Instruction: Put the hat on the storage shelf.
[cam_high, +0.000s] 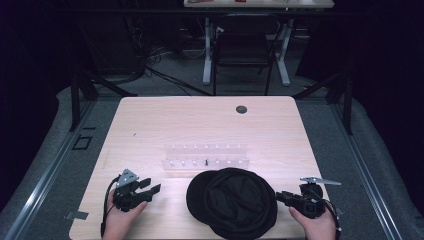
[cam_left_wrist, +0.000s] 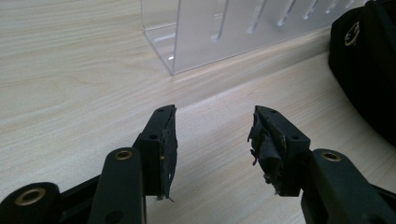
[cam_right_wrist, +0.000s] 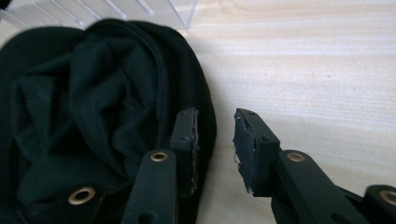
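Clearly the crumpled black fabric cap (cam_high: 232, 202) lies at the table's near edge between both grippers; the right gripper (cam_high: 283, 196), jaws narrowly apart and empty, almost touches its right rim, while the left gripper (cam_high: 152, 188), jaws wide, sits farther away.

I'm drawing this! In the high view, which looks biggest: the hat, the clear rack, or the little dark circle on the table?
1. Hat
2. Rack, smaller than the hat
3. Circle, tiny; it lies farther off, but clearly smallest.
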